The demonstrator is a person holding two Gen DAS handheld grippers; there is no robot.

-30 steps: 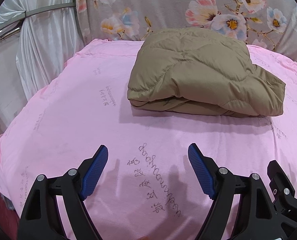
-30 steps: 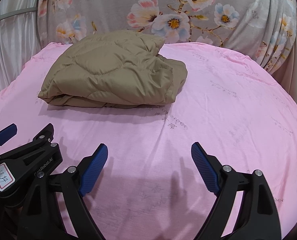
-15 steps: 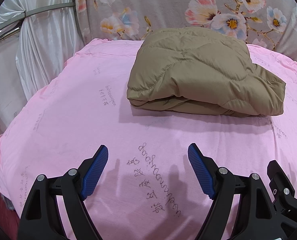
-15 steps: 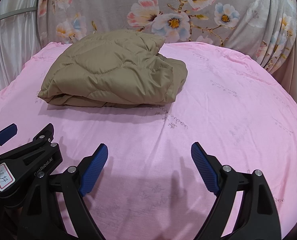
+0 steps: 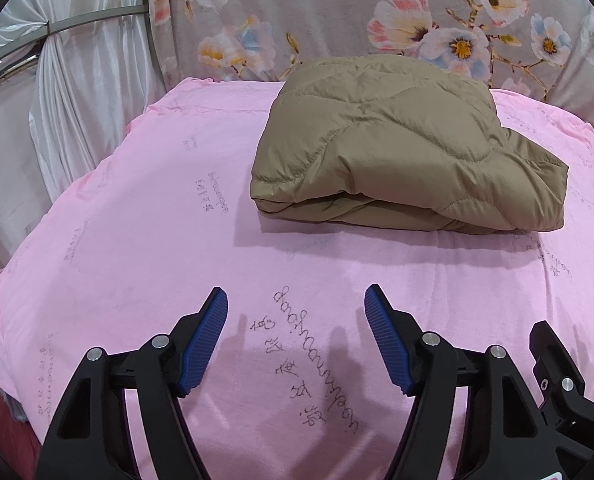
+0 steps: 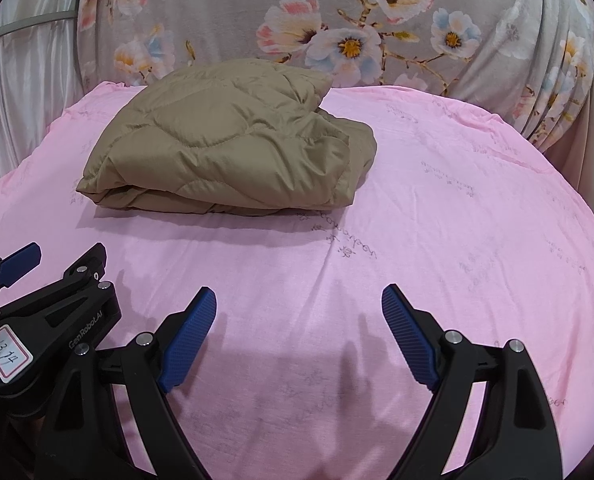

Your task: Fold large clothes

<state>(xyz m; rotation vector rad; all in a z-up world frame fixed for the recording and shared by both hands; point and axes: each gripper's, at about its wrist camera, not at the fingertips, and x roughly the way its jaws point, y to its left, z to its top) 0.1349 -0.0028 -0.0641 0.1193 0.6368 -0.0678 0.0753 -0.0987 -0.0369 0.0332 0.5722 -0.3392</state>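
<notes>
A tan quilted jacket point(image 5: 397, 148) lies folded into a thick bundle at the far side of the pink sheet point(image 5: 137, 240); it also shows in the right wrist view point(image 6: 233, 148). My left gripper point(image 5: 295, 300) is open and empty, hovering over the sheet well short of the jacket. My right gripper point(image 6: 299, 300) is open and empty too, near the front of the sheet, with the jacket ahead and to its left. The left gripper's body point(image 6: 45, 320) shows at the right wrist view's lower left.
A floral grey fabric backdrop point(image 5: 337, 20) hangs behind the bed. White curtains point(image 5: 77, 100) and a metal rail stand at the left. The sheet's left edge point(image 5: 1, 300) drops off; its right edge point(image 6: 585, 220) curves down by a beige drape.
The left gripper's fingers have drawn slightly closer together. The jacket and the right gripper have not moved.
</notes>
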